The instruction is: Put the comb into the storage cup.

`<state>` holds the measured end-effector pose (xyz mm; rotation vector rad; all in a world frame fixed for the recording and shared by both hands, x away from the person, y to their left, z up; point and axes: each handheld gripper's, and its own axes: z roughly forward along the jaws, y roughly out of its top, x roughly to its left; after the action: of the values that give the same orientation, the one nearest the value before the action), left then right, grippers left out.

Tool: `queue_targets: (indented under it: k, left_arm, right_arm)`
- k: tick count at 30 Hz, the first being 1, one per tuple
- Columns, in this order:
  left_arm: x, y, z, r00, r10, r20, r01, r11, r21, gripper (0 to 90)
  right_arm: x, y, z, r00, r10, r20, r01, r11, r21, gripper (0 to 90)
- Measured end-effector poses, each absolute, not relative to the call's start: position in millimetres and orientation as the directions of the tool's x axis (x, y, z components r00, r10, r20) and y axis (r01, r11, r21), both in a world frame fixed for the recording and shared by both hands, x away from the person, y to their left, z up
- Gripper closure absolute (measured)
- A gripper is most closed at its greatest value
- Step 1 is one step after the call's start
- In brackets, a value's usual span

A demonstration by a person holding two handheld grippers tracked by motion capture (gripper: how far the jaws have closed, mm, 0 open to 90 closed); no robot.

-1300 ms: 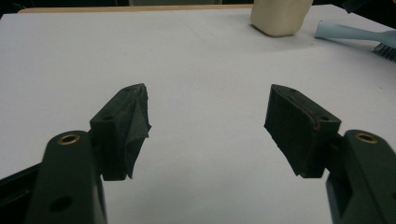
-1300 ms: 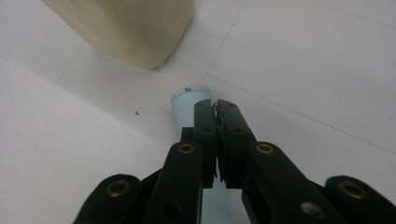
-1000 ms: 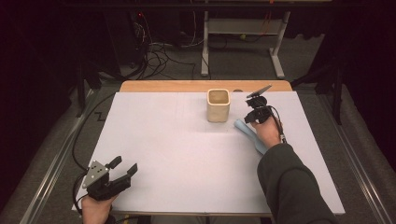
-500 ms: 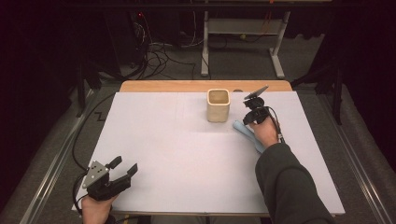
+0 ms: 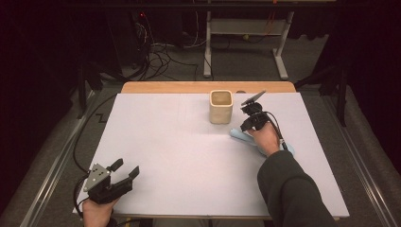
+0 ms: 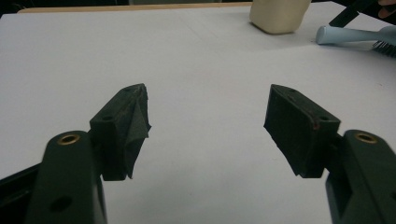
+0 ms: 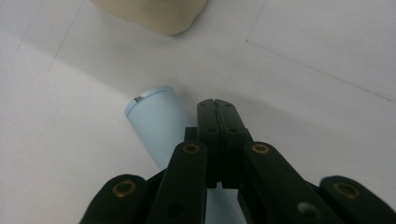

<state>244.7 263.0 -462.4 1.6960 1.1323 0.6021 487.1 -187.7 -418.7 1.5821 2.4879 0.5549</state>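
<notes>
A beige square cup point(image 5: 221, 106) stands upright at the far middle of the white table top point(image 5: 165, 142). Just right of it lies a light blue brush point(image 5: 239, 135), its round handle end point(image 7: 156, 123) pointing toward the cup point(image 7: 154, 14). My right gripper point(image 5: 247, 124) hovers over that handle, jaws pressed together with nothing between them point(image 7: 216, 109); the handle runs beneath and to their left. My left gripper point(image 5: 127, 171) rests at the near left corner, open and empty point(image 6: 208, 121), facing the distant cup point(image 6: 279, 16) and brush point(image 6: 350, 35), whose dark bristles show.
A wooden strip point(image 5: 208, 87) borders the table's far edge. Beyond it are cables point(image 5: 161, 59) on the floor and a metal stand point(image 5: 246, 42). A cable trails from the right gripper over the person's sleeve point(image 5: 288, 189).
The right gripper has edged slightly left over the brush handle, still shut. The left gripper has stayed where it was.
</notes>
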Motion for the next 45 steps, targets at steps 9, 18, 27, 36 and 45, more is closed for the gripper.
queue_targets:
  k: [9,18,27,36,45]
  left_arm:
    - [244,263,-462,0.447,0.888,-0.106,0.408,-0.097,0.908,31.4]
    - [244,263,-462,0.447,0.888,-0.106,0.408,-0.097,0.908,31.4]
    - [244,262,-462,0.448,0.888,-0.106,0.408,-0.097,0.908,31.4]
    - [244,262,-462,0.448,0.888,-0.106,0.409,-0.098,0.907,31.4]
    - [244,262,-462,0.447,0.888,-0.106,0.410,-0.098,0.907,31.4]
  right_arm:
    - [473,-185,-418,-0.460,0.884,0.082,0.835,0.399,0.378,90.0]
    - [464,-184,-422,-0.477,0.873,0.097,0.832,0.414,0.368,90.0]
    - [452,-183,-425,-0.503,0.859,0.101,0.823,0.440,0.360,90.0]
    - [436,-183,-426,-0.545,0.834,0.091,0.797,0.481,0.365,90.0]
    - [419,-185,-424,-0.573,0.814,0.098,0.776,0.501,0.383,90.0]
